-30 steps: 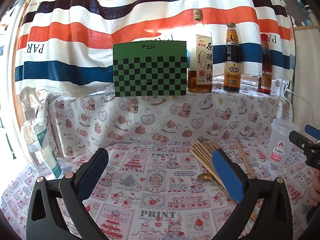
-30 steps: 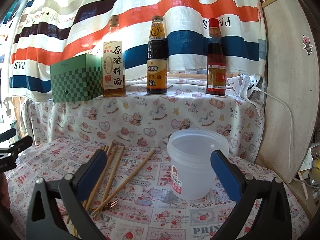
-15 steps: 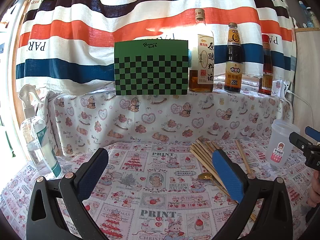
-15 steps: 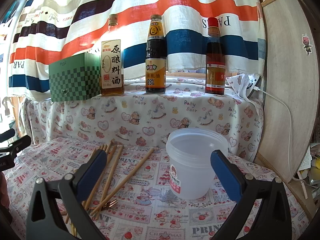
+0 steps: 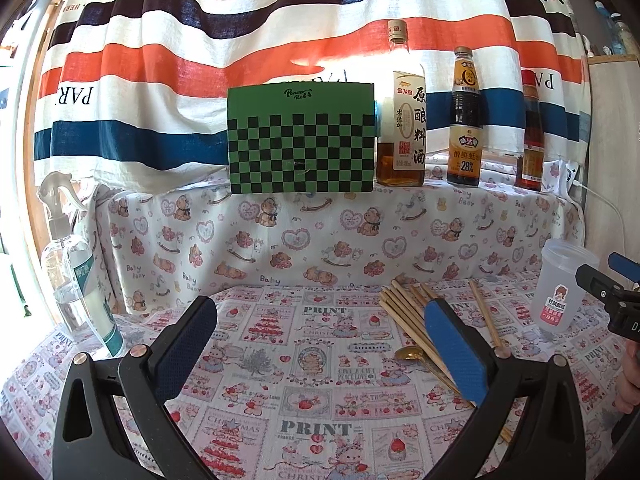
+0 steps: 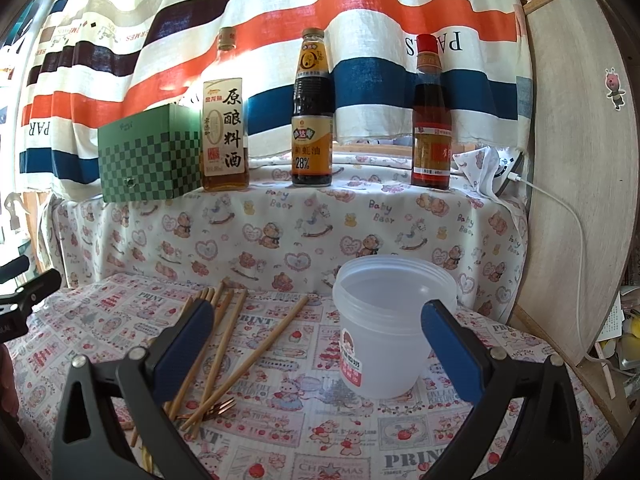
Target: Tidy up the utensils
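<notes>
Several wooden chopsticks (image 5: 404,312) lie fanned on the printed tablecloth, with a gold spoon (image 5: 409,354) among them. In the right wrist view the same chopsticks (image 6: 240,344) lie left of a translucent plastic cup (image 6: 384,344), and a copper fork (image 6: 218,405) rests at their near end. My left gripper (image 5: 320,340) hovers open above the cloth, its right finger over the chopsticks. My right gripper (image 6: 318,344) is open too, low over the table, with the cup just ahead between its fingers. The cup (image 5: 562,288) stands at the far right in the left wrist view.
On a raised shelf at the back stand a green checkered box (image 5: 302,140) and three sauce bottles (image 6: 312,116). A spray bottle (image 5: 76,268) stands at the left edge. A white cable (image 6: 560,208) hangs along the wooden panel on the right.
Both views have shifted only slightly; the left gripper has drifted a little back and up. Nothing was grasped or moved.
</notes>
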Demonstrator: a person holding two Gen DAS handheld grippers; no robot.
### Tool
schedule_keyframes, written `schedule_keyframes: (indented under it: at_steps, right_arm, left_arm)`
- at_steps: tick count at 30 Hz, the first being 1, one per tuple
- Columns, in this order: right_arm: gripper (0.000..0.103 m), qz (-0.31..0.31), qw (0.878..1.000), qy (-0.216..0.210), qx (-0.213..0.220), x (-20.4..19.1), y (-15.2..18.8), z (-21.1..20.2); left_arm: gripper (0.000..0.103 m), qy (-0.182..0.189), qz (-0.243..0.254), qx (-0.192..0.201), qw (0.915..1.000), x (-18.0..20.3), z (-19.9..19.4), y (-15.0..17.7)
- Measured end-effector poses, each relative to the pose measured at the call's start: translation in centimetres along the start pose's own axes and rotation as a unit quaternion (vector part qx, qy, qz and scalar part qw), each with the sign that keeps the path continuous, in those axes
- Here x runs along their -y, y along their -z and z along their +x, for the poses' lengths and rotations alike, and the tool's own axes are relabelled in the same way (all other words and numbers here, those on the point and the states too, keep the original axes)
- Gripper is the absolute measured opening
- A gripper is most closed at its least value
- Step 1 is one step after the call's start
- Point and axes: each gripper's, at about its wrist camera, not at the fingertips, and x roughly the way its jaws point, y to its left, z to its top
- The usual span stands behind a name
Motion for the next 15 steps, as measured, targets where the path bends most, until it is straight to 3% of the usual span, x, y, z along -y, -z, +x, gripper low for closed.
schedule_keyframes:
  at_steps: [15]
  right_arm:
    - [0.103, 0.0, 1.0, 0.0, 0.0, -0.02, -0.01, 0.04]
  left_arm:
    - [0.103, -0.006, -0.001, 0.0, 1.0, 0.0, -0.07, -0.03]
